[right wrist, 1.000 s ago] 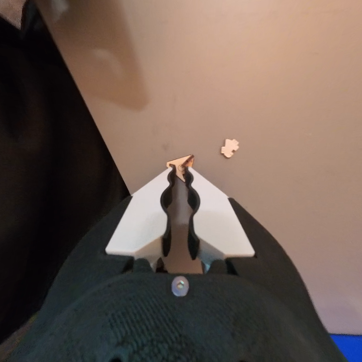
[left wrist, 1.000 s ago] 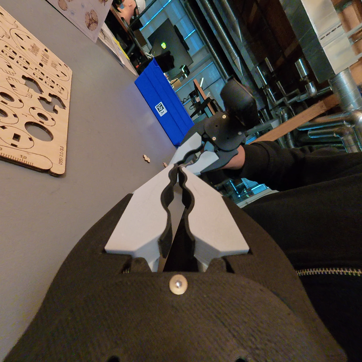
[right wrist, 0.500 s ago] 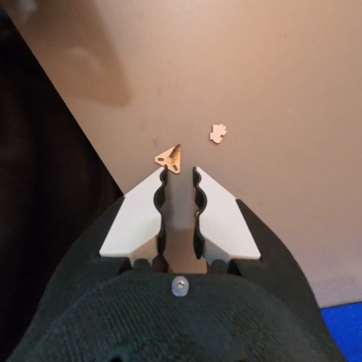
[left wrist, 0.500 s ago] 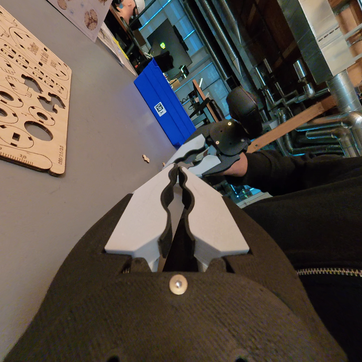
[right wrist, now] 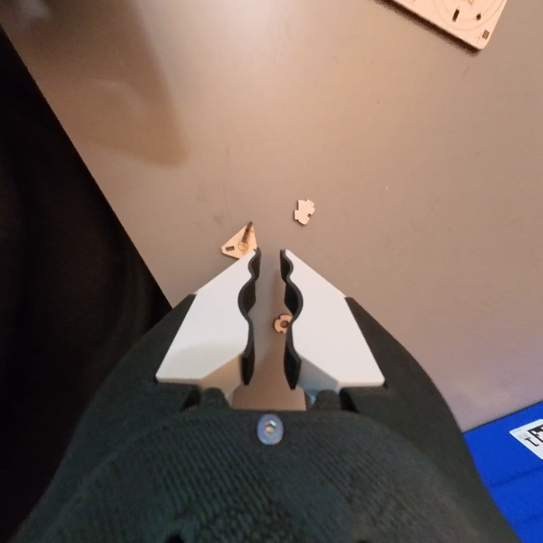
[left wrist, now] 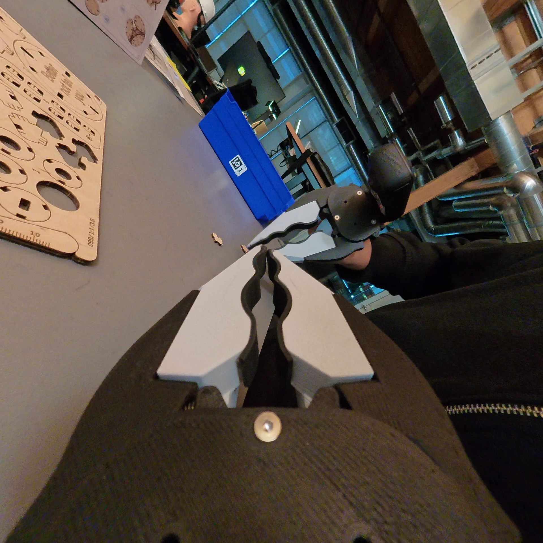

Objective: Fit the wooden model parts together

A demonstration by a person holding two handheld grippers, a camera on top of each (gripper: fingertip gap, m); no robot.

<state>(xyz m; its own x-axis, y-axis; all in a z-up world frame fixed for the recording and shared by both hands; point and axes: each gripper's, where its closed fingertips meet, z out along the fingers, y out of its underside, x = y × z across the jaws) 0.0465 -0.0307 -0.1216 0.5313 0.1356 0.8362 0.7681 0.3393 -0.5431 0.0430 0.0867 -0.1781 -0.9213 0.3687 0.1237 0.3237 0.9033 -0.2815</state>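
right tool (right wrist: 269, 252) lifted off triangle piece (right wrist: 238, 244), parted

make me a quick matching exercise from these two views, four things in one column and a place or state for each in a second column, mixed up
Things:
1. left gripper
2. right gripper
3. triangular wooden piece
4. blue bin

Places or states:
A. lies flat just beyond one fingertip, with a small peg standing in it
B. fingertips apart, nothing between them
C. stands at the far edge of the grey table
D. fingertips together, nothing held

Pairs: 1-D, 2-B, 3-A, 4-C
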